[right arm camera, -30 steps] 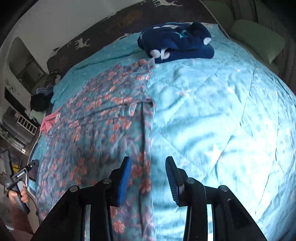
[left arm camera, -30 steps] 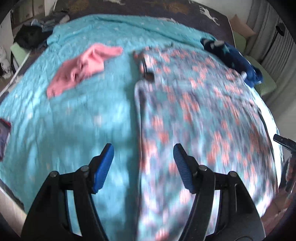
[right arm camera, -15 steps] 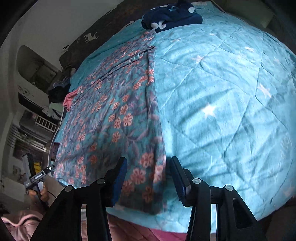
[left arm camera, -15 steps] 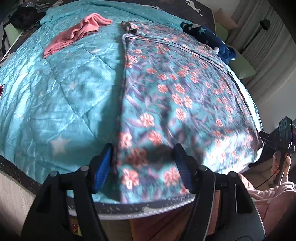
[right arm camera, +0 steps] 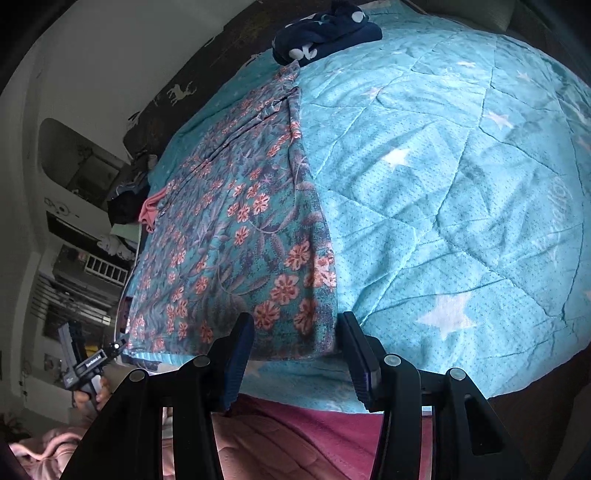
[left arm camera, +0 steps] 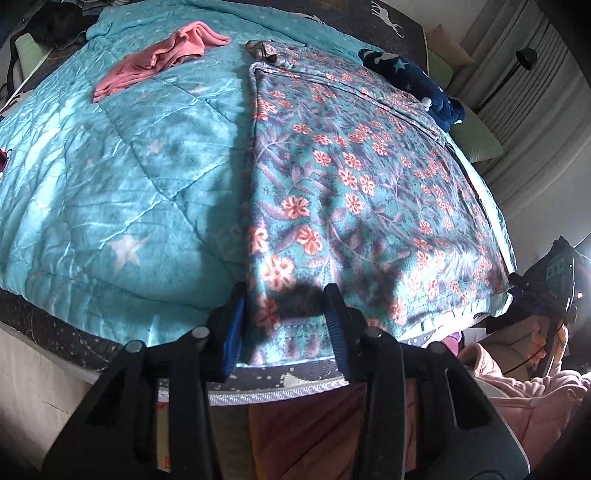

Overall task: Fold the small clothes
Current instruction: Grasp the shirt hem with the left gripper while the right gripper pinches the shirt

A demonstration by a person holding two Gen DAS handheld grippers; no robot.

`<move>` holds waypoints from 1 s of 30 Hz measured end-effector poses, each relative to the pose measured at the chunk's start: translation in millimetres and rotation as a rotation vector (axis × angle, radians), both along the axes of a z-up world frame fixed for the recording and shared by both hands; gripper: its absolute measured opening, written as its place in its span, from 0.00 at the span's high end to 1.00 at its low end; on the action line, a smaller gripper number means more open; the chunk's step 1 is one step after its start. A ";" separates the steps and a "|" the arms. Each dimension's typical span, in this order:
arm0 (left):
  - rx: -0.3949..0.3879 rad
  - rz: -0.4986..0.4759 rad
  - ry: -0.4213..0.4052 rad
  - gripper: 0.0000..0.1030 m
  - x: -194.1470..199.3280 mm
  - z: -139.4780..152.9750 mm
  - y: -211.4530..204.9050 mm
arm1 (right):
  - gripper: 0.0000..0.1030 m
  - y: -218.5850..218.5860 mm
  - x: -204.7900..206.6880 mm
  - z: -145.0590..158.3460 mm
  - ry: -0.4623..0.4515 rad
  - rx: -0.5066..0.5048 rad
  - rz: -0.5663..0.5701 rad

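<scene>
Floral garment (left arm camera: 354,192) – both grippers (left arm camera: 286,325) (right arm camera: 295,345) part-open astride its hem – pink cloth (left arm camera: 162,59), navy bundle (right arm camera: 325,31) beyond.

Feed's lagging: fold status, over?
Left hand-held gripper just closing, right hand-held gripper just opening; neither grips. Both straddle floral garment hem corners. Nothing blocking.

Left gripper (left arm camera: 286,325) pitched steeply down toward the near edge, blue pads (left arm camera: 233,334) upright and level with each other. Jaws partly open, have just been closing in; cloth corner sits between them, pad contact not clear. Right gripper (right arm camera: 295,347) also angled down, jaws partly open after widening a bit, now steady; cloth edge between them, right pad just beside that edge. In the right wrist view the left hand (right arm camera: 92,393) shows at far left, wrapped round its gripper handle. Pink sleeve (left arm camera: 532,395) visible low right in the left wrist view.
</scene>
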State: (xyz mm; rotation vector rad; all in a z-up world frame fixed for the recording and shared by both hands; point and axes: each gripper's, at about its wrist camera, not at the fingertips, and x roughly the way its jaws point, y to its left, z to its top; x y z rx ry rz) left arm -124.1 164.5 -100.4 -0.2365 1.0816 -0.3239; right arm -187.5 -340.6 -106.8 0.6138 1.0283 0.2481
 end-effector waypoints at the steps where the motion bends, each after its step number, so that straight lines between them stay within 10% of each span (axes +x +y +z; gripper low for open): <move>1: 0.005 -0.005 0.002 0.56 -0.9 -0.5 -0.9 | 0.53 0.5 0.1 0.0 0.002 -0.001 0.000; 5: 0.021 -0.013 0.001 0.53 0.8 -3.0 -5.8 | 0.55 -0.2 1.7 -1.6 0.016 -0.003 -0.010; 7: 0.041 0.007 -0.016 0.74 1.1 0.3 -5.5 | 0.93 -2.3 2.7 -1.1 0.013 0.012 -0.024; 8: 0.030 0.023 -0.008 0.92 2.2 1.8 -3.2 | 0.92 -5.4 3.0 -0.8 0.002 0.078 -0.025; 16: -0.054 0.118 -0.118 0.91 9.9 56.0 14.2 | 0.93 -30.8 15.8 33.4 -0.138 0.310 -0.068; 30: -0.047 0.153 -0.276 0.91 82.3 122.2 8.3 | 0.93 -29.5 121.6 118.4 -0.296 0.204 0.042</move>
